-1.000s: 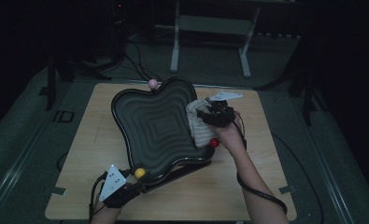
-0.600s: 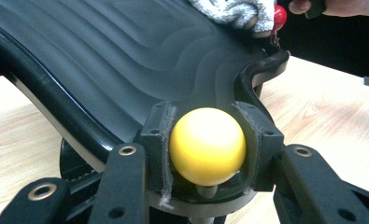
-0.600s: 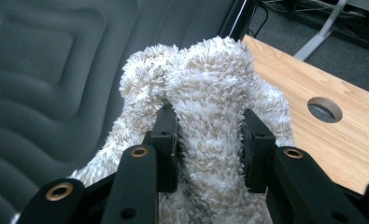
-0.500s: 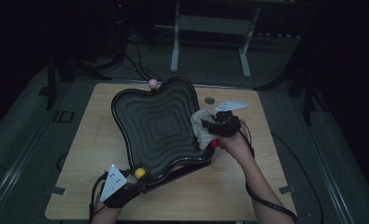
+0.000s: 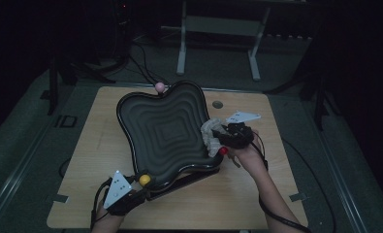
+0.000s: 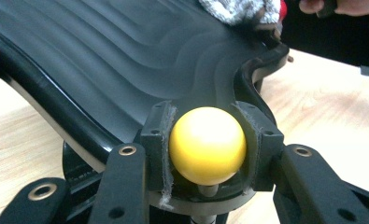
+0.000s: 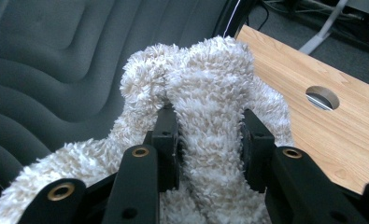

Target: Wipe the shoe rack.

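Cloth (image 7: 205,98), white and fluffy, sits bunched between the jaws of the right gripper (image 7: 209,135), which pinch it firmly with the pile bulging out on both sides; in the high view that gripper (image 5: 226,134) presses the cloth (image 5: 209,137) onto the inner wall of the black wavy tray (image 5: 165,128) at about 3 o'clock on its rim. The left gripper (image 6: 207,145) is partly closed around a yellow ball knob (image 6: 207,144) fixed at the tray's near edge, at about 7 o'clock, pads touching the ball on both sides, and it holds the tray tilted up off the wooden table (image 5: 102,141). A pink knob (image 5: 159,87) stands at the rim's 12 o'clock. The step in hand looks like wiping the tray's ridged inside while the other hand steadies it. The next move probably calls for dragging the cloth along the ridges toward the centre, keeping pressure even and the grip on the ball steady so the tray does not swing.
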